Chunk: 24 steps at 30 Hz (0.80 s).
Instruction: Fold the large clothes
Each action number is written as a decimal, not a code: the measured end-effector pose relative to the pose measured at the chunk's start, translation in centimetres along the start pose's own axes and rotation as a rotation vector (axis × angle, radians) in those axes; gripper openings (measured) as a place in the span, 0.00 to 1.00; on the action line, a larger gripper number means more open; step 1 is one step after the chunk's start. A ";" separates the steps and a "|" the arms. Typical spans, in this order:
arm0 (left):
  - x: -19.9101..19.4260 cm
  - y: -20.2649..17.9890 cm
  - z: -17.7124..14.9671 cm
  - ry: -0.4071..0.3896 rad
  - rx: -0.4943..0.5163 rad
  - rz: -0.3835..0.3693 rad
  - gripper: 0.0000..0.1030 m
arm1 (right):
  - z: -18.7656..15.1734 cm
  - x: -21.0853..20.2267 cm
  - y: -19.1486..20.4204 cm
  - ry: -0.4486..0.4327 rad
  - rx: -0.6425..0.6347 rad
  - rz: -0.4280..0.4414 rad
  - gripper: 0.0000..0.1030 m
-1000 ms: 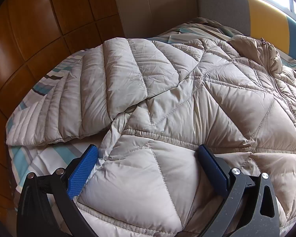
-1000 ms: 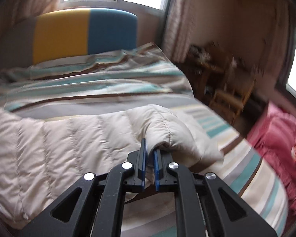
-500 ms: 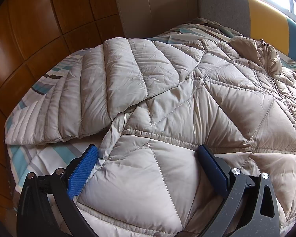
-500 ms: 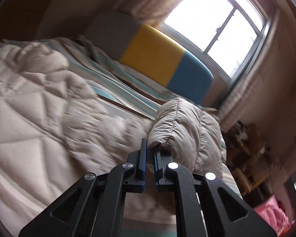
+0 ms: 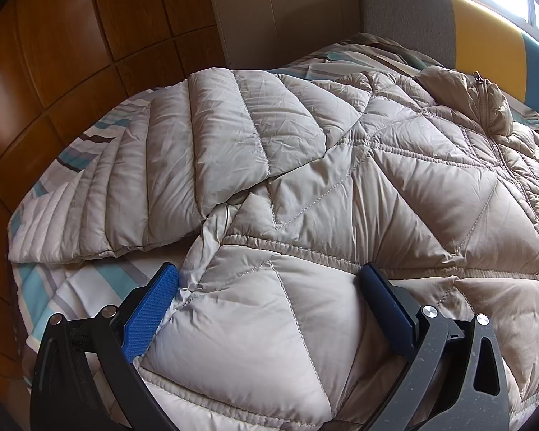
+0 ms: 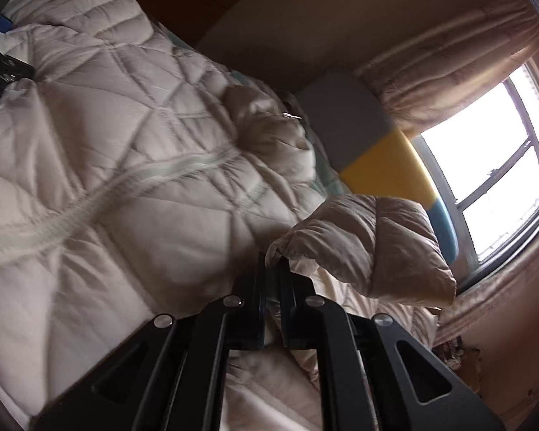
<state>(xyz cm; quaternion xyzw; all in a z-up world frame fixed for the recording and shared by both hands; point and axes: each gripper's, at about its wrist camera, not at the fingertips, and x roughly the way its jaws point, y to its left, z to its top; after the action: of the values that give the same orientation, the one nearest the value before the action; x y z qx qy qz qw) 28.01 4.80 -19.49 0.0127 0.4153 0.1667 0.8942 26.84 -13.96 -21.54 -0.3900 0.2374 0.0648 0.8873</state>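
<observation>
No brand, label or writing can be read on anything in either view.

The beige quilted puffer jacket (image 5: pixel 341 186) lies spread front-up on the bed with striped white, teal and grey bedding (image 5: pixel 86 287), its zip (image 5: pixel 499 151) running up to the collar. One sleeve (image 5: pixel 169 179) lies out to the side over the stripes, toward a wall of glossy brown wood panels (image 5: pixel 54 54). At the head of the bed stands a padded headboard in grey, yellow and blue blocks (image 5: pixel 485 28), under a bright window (image 6: pixel 503 165) hung with beige curtains (image 6: pixel 449 57).

The left tool (image 5: pixel 266 287) stands wide, its blue-padded fingers (image 5: pixel 151 309) pressed down on either side of a panel near the jacket's hem, not squeezing it.

The right tool (image 6: pixel 273 269) is pinched narrow on the cuff end of the jacket's other sleeve (image 6: pixel 370 240), which is lifted clear above the jacket body. The jacket is blurred in the right wrist view.
</observation>
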 end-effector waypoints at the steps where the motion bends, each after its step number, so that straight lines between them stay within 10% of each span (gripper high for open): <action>1: 0.0 0.0 0.0 0.000 0.000 0.000 0.97 | -0.1 0.0 0.3 0.000 -0.005 0.015 0.08; 6: 0.0 -0.1 0.0 0.006 0.004 0.002 0.97 | 0.1 -1.7 0.4 -0.034 0.015 0.133 0.15; 9: -0.4 -0.2 0.3 0.017 0.004 -0.005 0.97 | -0.3 -3.5 -1.0 -0.084 0.061 0.149 0.46; 16: -6.1 -1.1 3.2 -0.089 -0.013 -0.097 0.97 | -4.6 -7.6 -7.7 -0.125 0.366 0.142 0.63; 24: -8.9 -13.9 6.1 -0.141 0.151 -0.301 0.97 | -14.2 -4.2 -19.1 0.193 0.971 -0.139 0.70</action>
<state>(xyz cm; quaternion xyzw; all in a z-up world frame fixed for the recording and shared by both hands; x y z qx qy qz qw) 31.18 -10.35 -11.19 0.0291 0.3601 -0.0021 0.9325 23.59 -37.03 -15.19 0.0489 0.2947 -0.1488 0.9427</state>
